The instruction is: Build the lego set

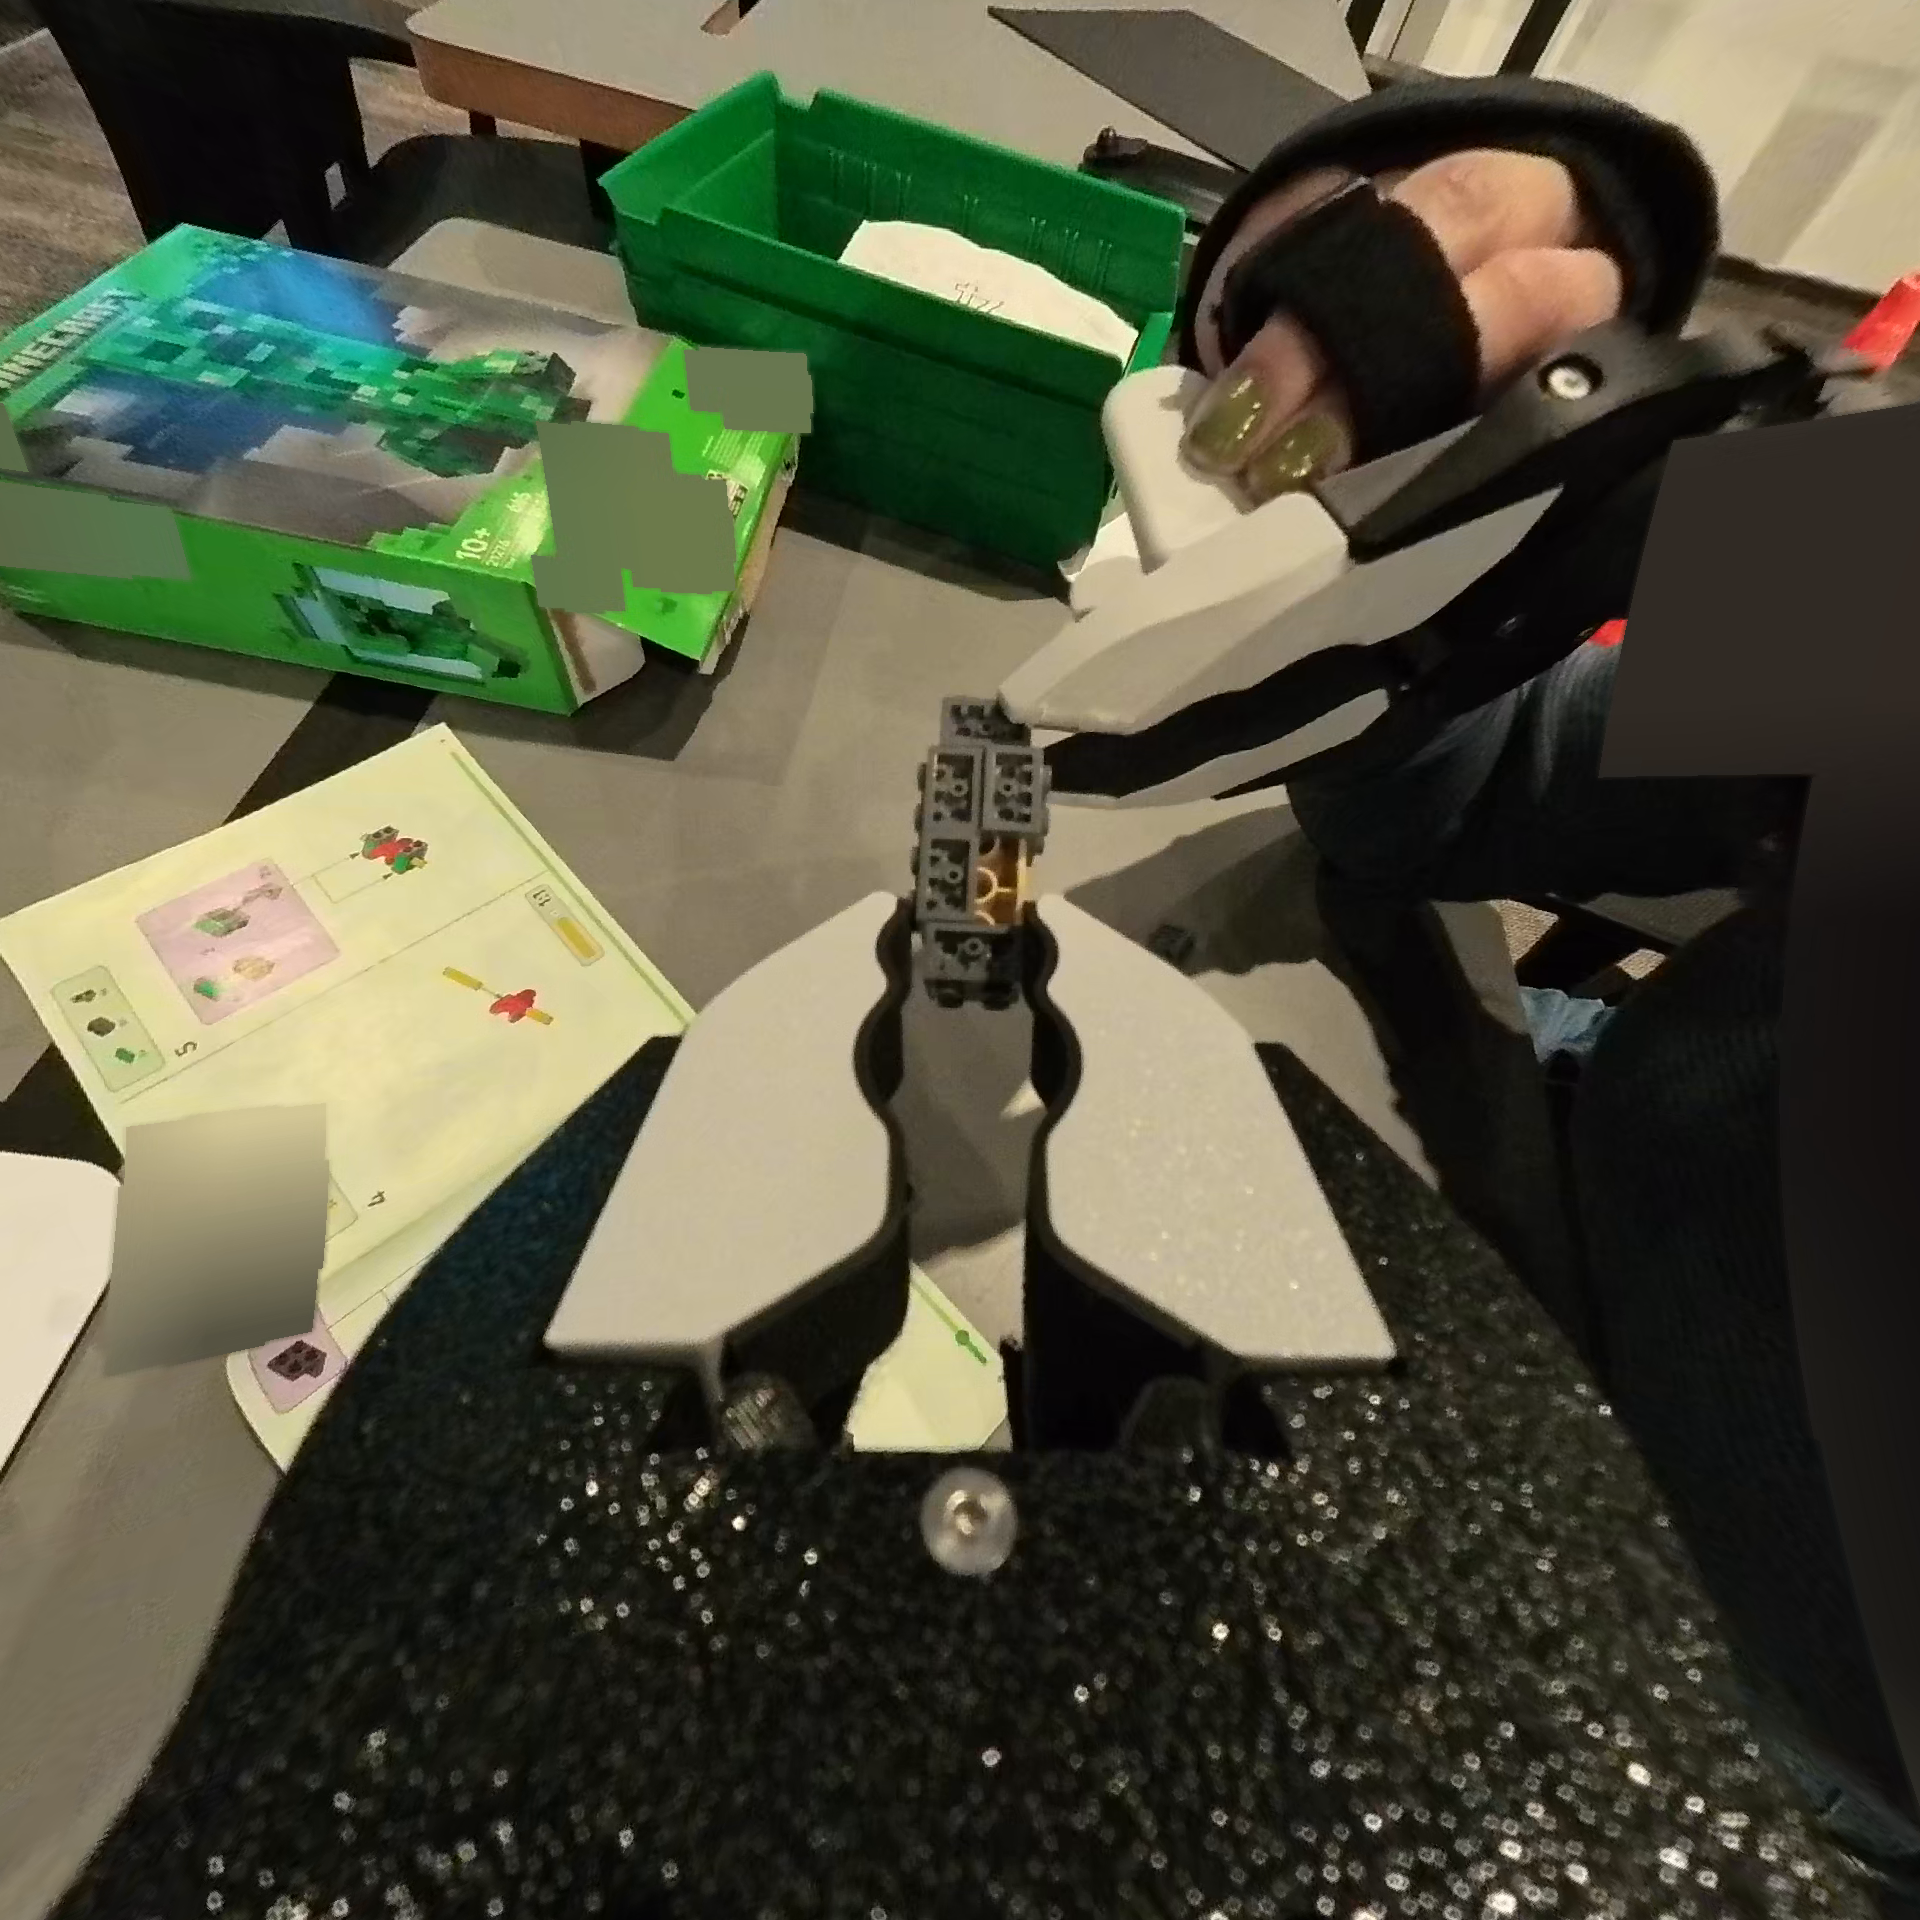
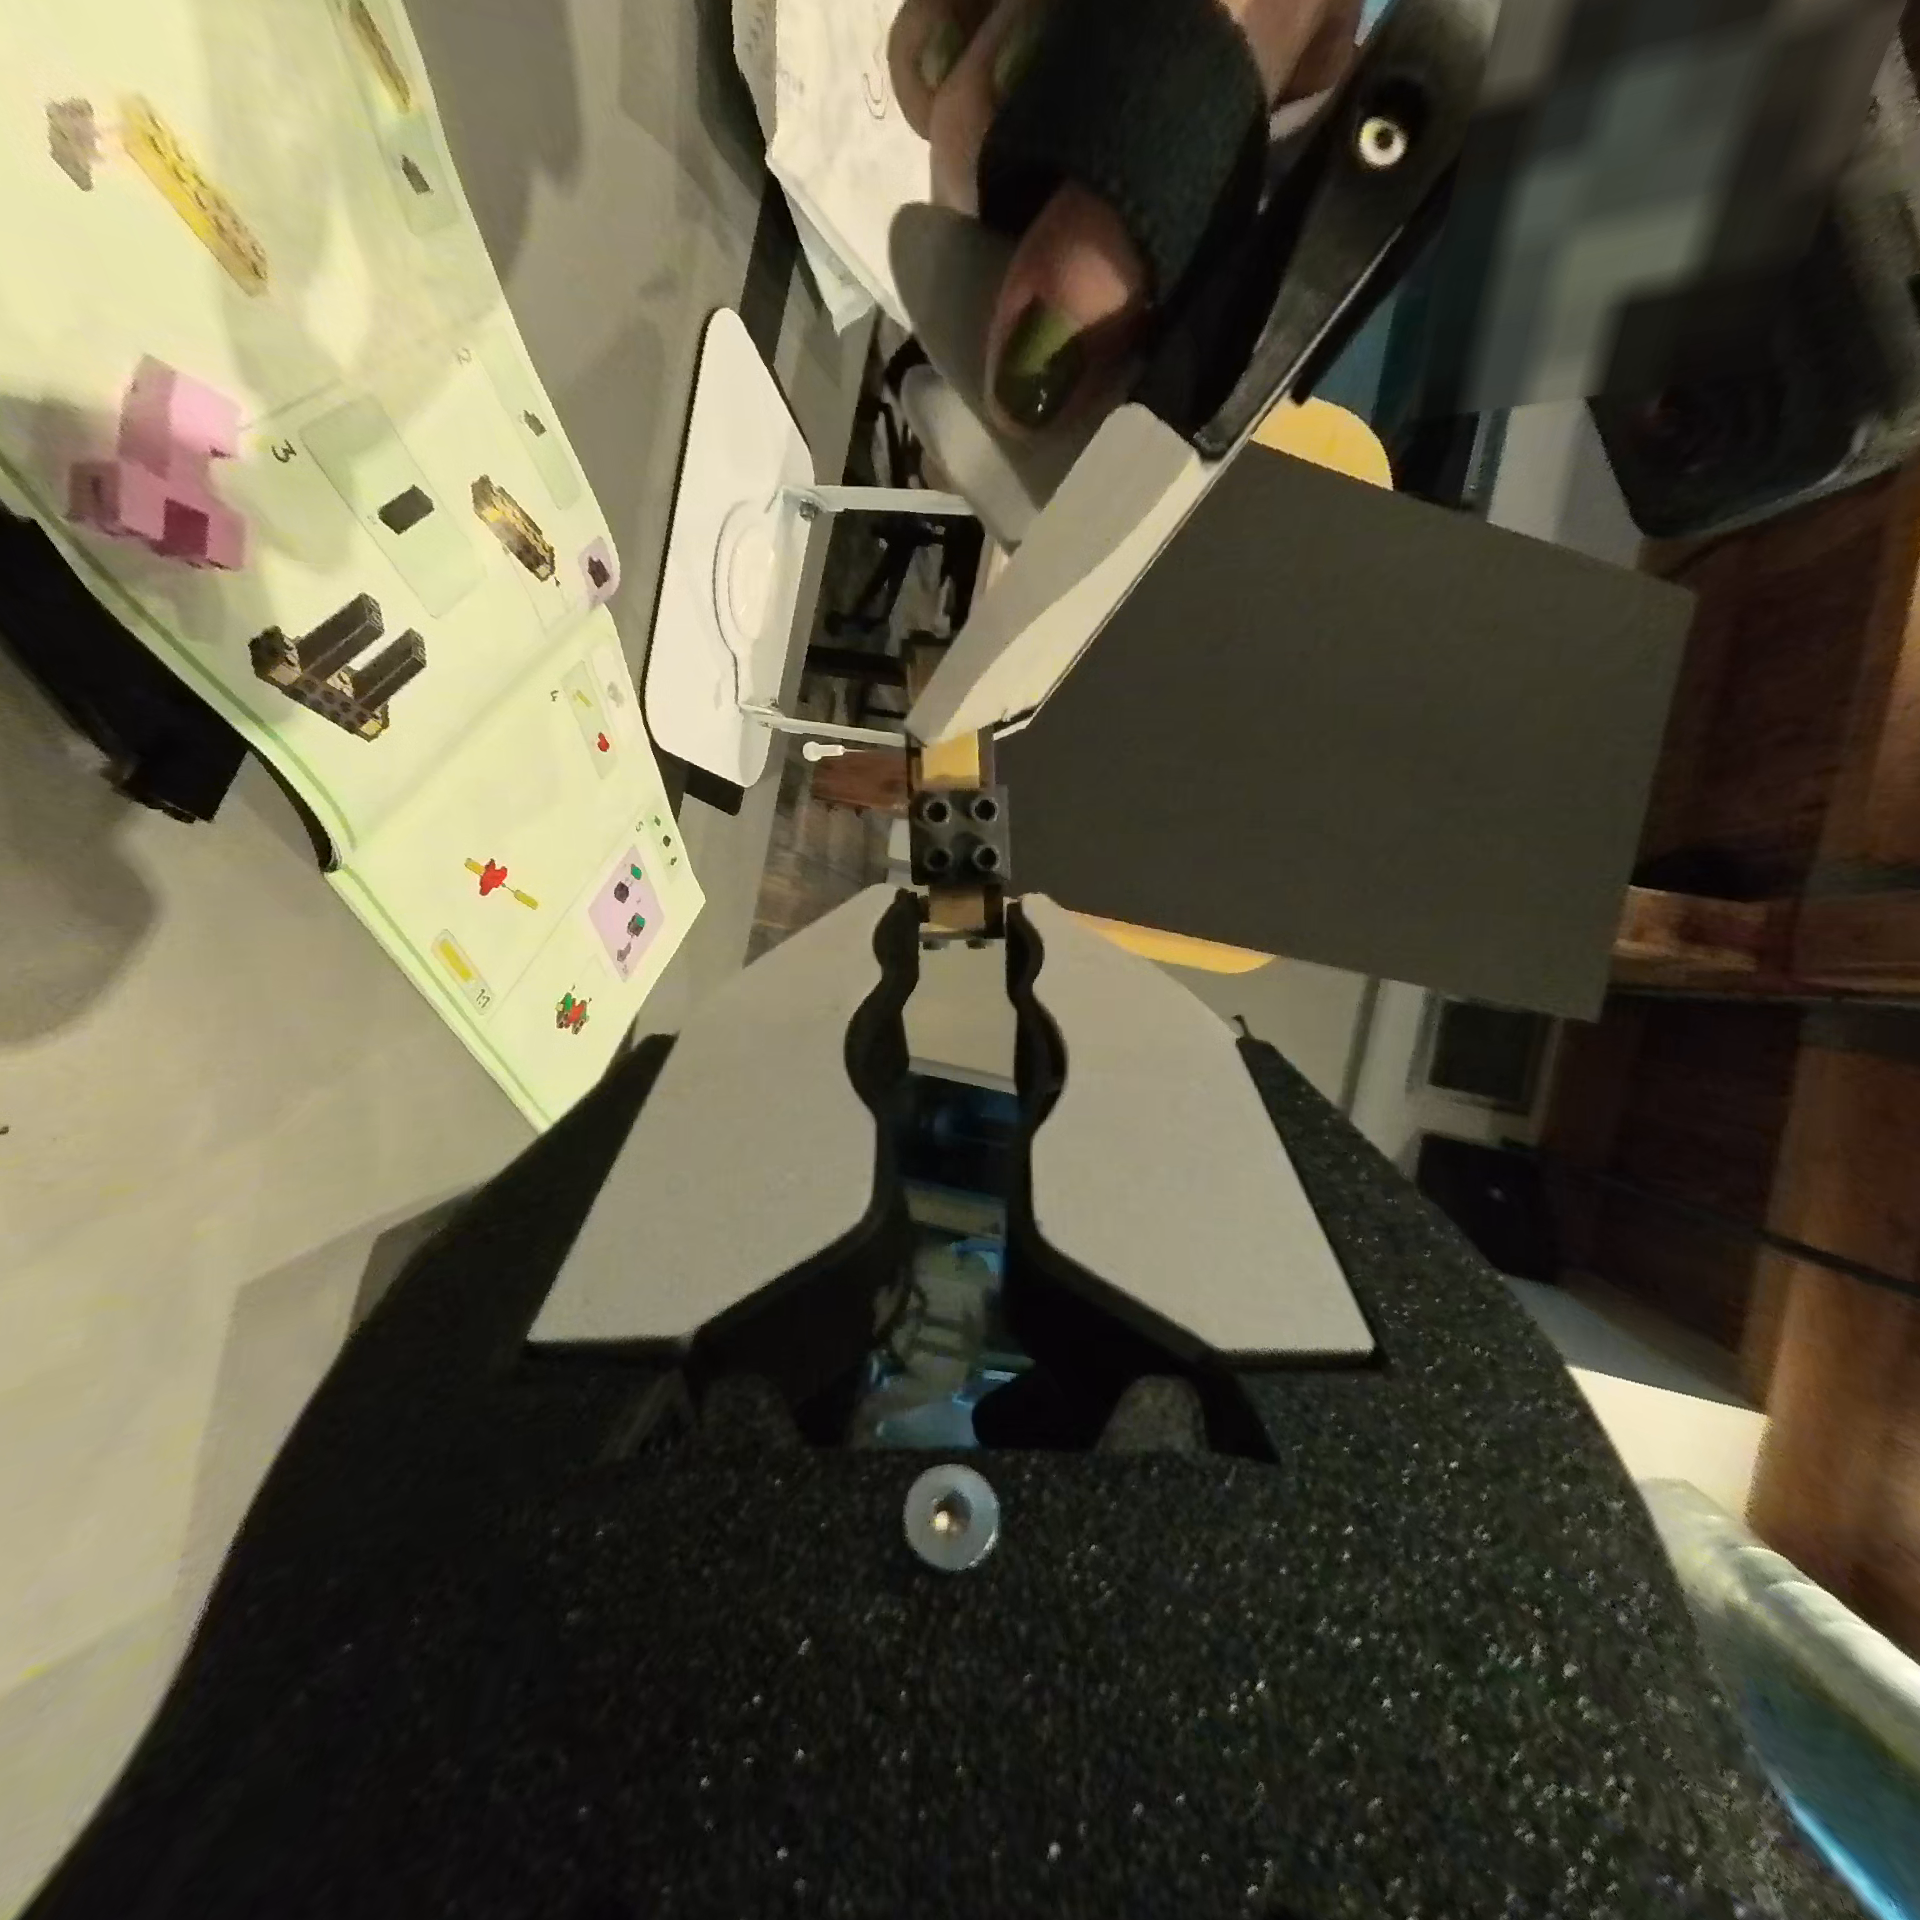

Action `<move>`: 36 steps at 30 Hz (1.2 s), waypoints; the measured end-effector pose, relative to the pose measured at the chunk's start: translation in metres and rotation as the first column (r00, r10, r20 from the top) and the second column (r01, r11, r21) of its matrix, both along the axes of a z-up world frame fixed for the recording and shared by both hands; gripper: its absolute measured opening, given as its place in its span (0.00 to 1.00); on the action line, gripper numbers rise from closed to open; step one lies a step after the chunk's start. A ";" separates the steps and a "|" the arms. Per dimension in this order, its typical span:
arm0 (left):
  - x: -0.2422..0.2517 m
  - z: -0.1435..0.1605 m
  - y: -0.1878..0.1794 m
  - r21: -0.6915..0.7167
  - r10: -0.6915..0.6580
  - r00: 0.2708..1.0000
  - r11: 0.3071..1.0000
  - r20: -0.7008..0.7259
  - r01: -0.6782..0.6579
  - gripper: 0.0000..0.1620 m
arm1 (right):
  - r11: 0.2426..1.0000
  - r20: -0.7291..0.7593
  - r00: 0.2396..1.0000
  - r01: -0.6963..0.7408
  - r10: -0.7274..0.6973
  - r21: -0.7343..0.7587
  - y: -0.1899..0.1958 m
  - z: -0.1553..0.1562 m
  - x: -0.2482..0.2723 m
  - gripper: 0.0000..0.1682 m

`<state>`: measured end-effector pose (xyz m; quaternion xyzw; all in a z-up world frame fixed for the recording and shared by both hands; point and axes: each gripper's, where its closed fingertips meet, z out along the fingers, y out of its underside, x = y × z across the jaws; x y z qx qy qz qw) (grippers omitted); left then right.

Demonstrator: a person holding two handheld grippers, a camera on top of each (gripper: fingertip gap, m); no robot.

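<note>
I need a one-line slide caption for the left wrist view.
Both grippers, left gripper and right gripper, clamp a small grey lego assembly above the open instruction booklet.

Printed lettering and a small number mark stood on the green box (image 1: 312, 499) in the upper left of the left wrist view. Step numbers stood beside the drawings on the open instruction booklet (image 1: 343, 997) (image 2: 416, 623), at left in both views.
</note>
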<state>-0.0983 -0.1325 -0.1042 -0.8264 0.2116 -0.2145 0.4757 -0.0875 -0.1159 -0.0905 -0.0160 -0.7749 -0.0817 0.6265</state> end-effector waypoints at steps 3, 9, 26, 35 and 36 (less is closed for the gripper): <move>0.000 -0.001 0.000 -0.003 0.001 1.000 1.000 -0.002 -0.001 0.12 | 1.000 -0.001 1.000 0.000 0.000 0.019 0.000 -0.001 -0.001 0.09; 0.000 -0.001 0.000 -0.003 -0.002 1.000 1.000 0.001 0.002 0.12 | 0.999 -0.002 1.000 -0.003 0.004 0.048 0.000 -0.001 0.000 0.09; 0.001 0.010 0.005 0.076 0.024 1.000 0.997 -0.004 -0.024 0.17 | 0.998 -0.041 0.999 -0.004 0.007 0.062 0.002 0.007 0.003 0.09; -0.005 0.036 0.010 0.297 0.114 0.983 0.952 -0.145 -0.067 0.31 | 0.999 -0.051 0.998 0.041 -0.042 -0.022 0.014 0.013 0.007 0.09; -0.007 0.046 0.010 0.391 0.149 0.967 0.918 -0.208 -0.058 0.30 | 0.997 -0.053 0.997 0.049 -0.052 -0.051 0.016 0.015 0.007 0.09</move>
